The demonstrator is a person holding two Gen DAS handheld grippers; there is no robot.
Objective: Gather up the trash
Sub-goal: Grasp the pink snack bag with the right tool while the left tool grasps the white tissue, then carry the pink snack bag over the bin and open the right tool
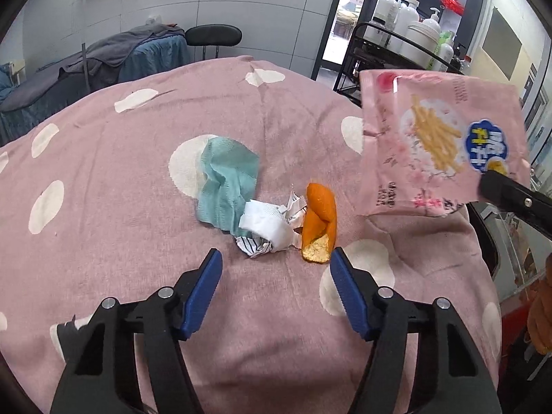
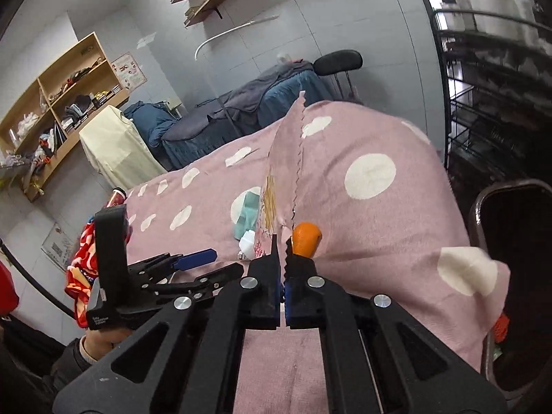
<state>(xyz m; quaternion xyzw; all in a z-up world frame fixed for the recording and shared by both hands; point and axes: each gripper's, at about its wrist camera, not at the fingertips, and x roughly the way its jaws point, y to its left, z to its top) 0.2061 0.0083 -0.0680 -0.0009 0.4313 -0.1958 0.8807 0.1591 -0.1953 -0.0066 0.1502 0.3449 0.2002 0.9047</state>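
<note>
Trash on a pink blanket with white polka dots
The pink crisp packet hangs in the air, pinched edge-on in the closed right gripper; the left gripper hovers with jaws apart and empty over the teal paper napkin, crumpled white paper and orange peel, all touching on the blanket

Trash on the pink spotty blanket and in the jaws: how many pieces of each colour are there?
Pink: 1, snack bag
Teal: 1, crumpled tissue
White: 1, crumpled paper
Orange: 1, peel
Total: 4
</note>
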